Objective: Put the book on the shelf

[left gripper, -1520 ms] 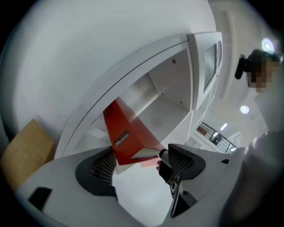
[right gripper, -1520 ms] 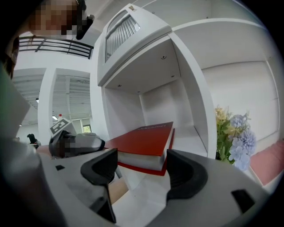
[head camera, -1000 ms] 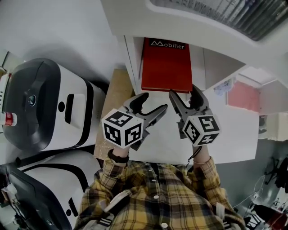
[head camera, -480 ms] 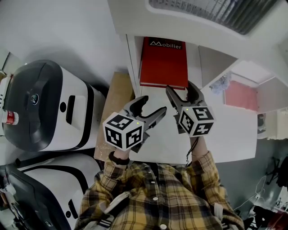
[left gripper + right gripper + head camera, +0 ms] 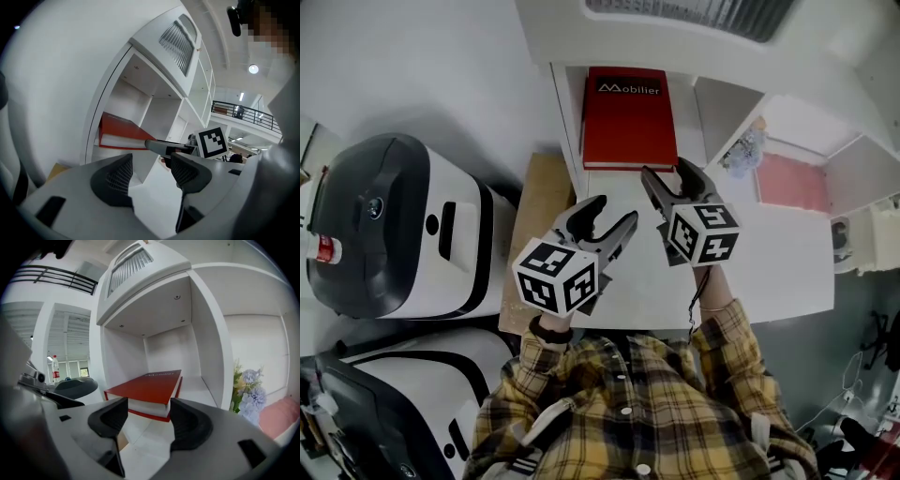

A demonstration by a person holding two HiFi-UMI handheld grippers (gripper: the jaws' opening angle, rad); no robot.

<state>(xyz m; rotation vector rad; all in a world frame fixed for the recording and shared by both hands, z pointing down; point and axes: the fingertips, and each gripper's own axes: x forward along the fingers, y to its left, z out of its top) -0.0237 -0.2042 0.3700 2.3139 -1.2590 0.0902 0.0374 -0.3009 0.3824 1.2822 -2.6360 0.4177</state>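
The red book [image 5: 628, 117] lies flat in the left compartment of the white shelf [image 5: 567, 103], cover up, its front edge jutting slightly past the shelf's front. My right gripper [image 5: 667, 172] has its tips just short of that front edge; its jaws are closing with nothing between them. In the right gripper view the book [image 5: 147, 387] is straight ahead, beyond the right gripper [image 5: 147, 416]. My left gripper [image 5: 612, 214] hovers over the white table [image 5: 769, 262], further back from the book [image 5: 122, 133]. The left gripper [image 5: 150, 168] is empty too, its jaws closing.
Two white-and-black machines [image 5: 394, 225] stand at the left, with a bottle [image 5: 323, 248] beside them. A wooden board [image 5: 539, 206] lies by the shelf's left wall. Pale flowers [image 5: 748, 145] and a pink object [image 5: 792, 178] occupy the compartments to the right.
Both pairs of jaws have narrowed a little. The left gripper has drawn back slightly from the shelf. The book has stayed where it lies in the compartment.
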